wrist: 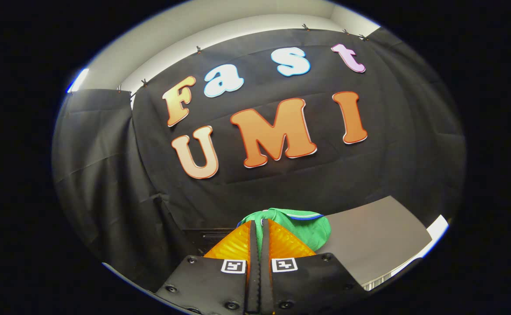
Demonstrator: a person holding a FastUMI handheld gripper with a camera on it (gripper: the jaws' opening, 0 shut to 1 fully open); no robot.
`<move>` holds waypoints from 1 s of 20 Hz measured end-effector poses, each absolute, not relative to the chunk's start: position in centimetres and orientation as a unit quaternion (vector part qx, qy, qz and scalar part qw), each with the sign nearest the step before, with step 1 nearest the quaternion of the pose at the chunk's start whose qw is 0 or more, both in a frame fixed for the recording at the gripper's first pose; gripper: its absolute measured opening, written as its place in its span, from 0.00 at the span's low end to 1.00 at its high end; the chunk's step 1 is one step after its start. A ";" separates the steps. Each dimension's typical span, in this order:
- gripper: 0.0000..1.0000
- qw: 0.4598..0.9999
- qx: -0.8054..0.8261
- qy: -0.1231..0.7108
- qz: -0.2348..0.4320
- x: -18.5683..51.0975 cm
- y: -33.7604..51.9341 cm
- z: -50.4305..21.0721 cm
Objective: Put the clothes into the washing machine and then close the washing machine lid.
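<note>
Got my hand-held gripper [260,227] pinched tight on a bunched green cloth garment with blue trim [301,225], with a flat grey tabletop [378,240] just beyond.

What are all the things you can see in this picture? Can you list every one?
green garment: one, green with a thin blue edge, pinched between the fingers and bulging out beyond their tips.
grey panel: one, flat grey surface, beside the garment and beyond the fingers; I cannot tell what it belongs to.
dark object: one, black, low down just past the fingers on the other side; too dim to name.
black cloth: booth wall, black, hanging behind everything.
pale wall: off-white, above the cloth.
gripper: one, its two fingers closed on the green garment.
</note>
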State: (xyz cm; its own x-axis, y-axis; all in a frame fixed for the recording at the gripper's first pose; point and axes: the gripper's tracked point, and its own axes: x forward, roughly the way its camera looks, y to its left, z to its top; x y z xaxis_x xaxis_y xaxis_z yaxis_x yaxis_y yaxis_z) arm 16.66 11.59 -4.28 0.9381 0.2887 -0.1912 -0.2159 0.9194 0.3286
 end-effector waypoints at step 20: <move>0.08 0.903 0.182 0.356 0.155 25.0 37.3 -34.3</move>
